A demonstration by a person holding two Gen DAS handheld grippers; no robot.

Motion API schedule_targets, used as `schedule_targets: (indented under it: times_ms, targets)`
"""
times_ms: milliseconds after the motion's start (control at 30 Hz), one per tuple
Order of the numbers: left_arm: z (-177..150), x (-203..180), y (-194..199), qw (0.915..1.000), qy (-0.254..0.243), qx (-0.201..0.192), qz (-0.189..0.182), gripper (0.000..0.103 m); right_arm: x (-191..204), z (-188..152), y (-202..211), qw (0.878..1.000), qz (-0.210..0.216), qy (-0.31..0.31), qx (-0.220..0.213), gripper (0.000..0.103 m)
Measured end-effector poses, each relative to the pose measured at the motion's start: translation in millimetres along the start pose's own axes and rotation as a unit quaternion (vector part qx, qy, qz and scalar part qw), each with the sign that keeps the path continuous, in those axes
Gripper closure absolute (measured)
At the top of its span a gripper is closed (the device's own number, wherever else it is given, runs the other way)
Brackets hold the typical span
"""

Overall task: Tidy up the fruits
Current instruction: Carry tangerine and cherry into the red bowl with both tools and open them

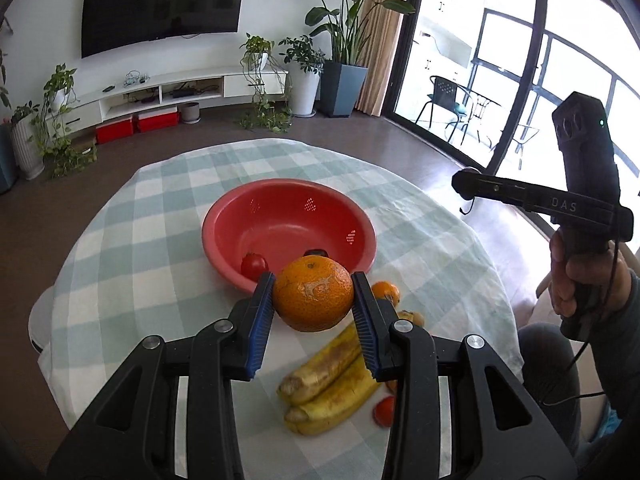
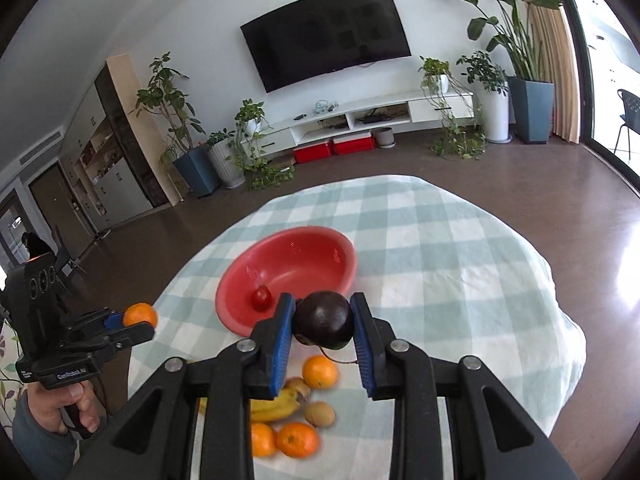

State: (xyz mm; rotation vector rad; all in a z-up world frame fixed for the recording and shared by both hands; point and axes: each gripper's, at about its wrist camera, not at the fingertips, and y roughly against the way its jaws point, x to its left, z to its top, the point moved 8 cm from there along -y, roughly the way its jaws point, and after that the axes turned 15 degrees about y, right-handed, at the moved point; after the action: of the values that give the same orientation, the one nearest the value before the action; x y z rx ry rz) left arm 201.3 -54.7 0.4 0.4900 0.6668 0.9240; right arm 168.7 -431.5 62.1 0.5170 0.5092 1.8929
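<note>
A red bowl (image 1: 288, 216) sits on the checked tablecloth and holds a small red tomato (image 1: 254, 266); both also show in the right wrist view, bowl (image 2: 296, 256), tomato (image 2: 261, 298). My left gripper (image 1: 313, 300) is shut on a large orange (image 1: 314, 294), held above the table near the bowl's front rim. My right gripper (image 2: 323, 322) is shut on a dark purple round fruit (image 2: 325, 320), held above the table in front of the bowl. Bananas (image 1: 328, 380), small oranges (image 2: 319, 371) and a kiwi (image 2: 320, 414) lie on the cloth below.
The round table (image 2: 460, 280) has a green-white checked cloth, its edge dropping off all round. A small red fruit (image 1: 385, 411) lies by the bananas. The person's knee (image 1: 548, 360) is at the table's right side. A TV wall, plants and a glass door stand behind.
</note>
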Motion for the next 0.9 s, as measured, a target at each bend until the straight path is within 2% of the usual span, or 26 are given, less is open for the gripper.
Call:
schedule_targets:
  times_ms: [167,300,567,733,900]
  targets:
    - [19.6,-13.0,-49.9,0.9979,-0.043,0.037,0.031,0.068,15.2,36.7,-44.2,0.998,0.053,-0.001,0.017,0.072]
    - [22.9,-7.7,-84.5,0.9957,-0.053,0.059,0.049,0.068,21.1,46.8,-81.5,0.997,0.058,0.012,0.041,0.072]
    - [11.9,7.3,-135.6,0.9909,-0.060,0.095,0.075,0.068,14.7,31.0,-152.4,0.991,0.059,0.015,0.116,0.072]
    - [0.5,15.2,-152.9,0.9888,-0.063,0.110,0.078,0.068,19.2,16.1,-186.2,0.984,0.060,0.036,0.162,0.072]
    - [-4.3,20.6,-162.5,0.9873,-0.065,0.119,0.081,0.067,21.2,2.9,-208.3,0.979,0.057,0.038,0.190,0.072]
